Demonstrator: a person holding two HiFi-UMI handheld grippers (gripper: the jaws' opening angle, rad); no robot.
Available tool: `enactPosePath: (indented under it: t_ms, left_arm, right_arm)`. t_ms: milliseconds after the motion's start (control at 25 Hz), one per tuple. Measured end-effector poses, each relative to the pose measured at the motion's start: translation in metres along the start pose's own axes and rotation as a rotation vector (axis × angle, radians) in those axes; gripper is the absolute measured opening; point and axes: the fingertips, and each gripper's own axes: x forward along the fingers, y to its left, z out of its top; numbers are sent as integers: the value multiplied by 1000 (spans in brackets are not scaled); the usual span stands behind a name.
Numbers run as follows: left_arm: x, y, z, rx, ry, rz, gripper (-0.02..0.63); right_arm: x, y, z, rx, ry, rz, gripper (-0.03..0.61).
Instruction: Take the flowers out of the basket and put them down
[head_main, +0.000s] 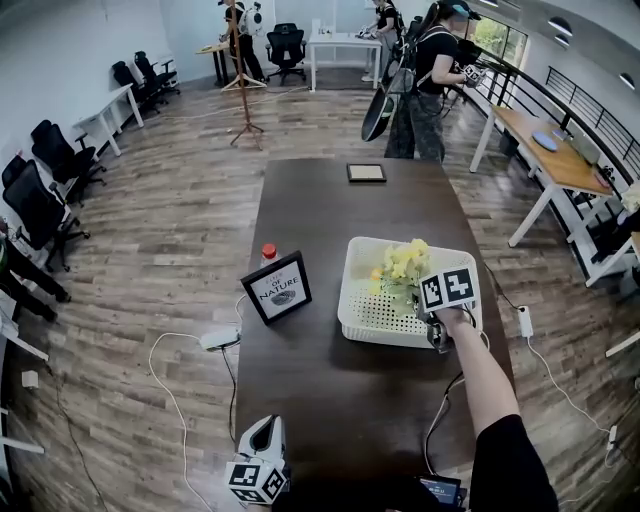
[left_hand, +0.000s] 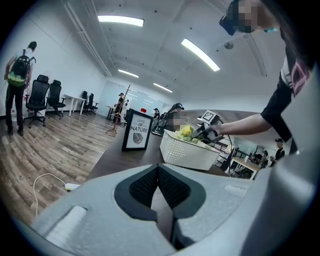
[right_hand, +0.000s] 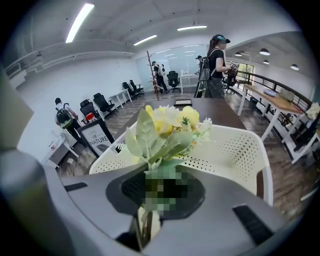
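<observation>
Flowers (right_hand: 167, 125) clamped in right tool (right_hand: 144, 222), stems btwn jaws, over basket (right_hand: 240, 150).

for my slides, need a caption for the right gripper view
Right gripper shut on yellow flower bunch over white perforated basket

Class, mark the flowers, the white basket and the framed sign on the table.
flowers (right_hand: 167, 120): right gripper view, on the yellow blooms.
basket (head_main: 375, 315): head view, on its bare perforated bottom.
framed sign (head_main: 276, 287): head view, on the middle of its face.
</observation>
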Motion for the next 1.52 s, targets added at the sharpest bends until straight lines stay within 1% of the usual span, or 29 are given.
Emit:
enactPosePath:
  t_ms: [320,600,800,1040,1280,1520]
  left_arm:
    - [-9,2,5,21,-11,-10,8]
    - [-12,5,9,34,-22,-21,9]
    - [-16,2,10,44,-32,-41,9]
    - [-22,-6,12,42,-43,-68,9]
    - [-24,-11,13,57,-41,-101,9]
    - [-28,-21,8,68,-36,-132,8]
  right_arm:
    - [-23,17,3,-17,-113,-22,54]
    - [-51,36,14,-34,-225,-4,54]
    - [-74,53,13,-60,-290,-1,54]
    - [-97,75,-1,-65,-351,31,55]
    - [-114,95,-15,-87,-402,27,55]
    - [-117,104,-46,-83,-418,28,55]
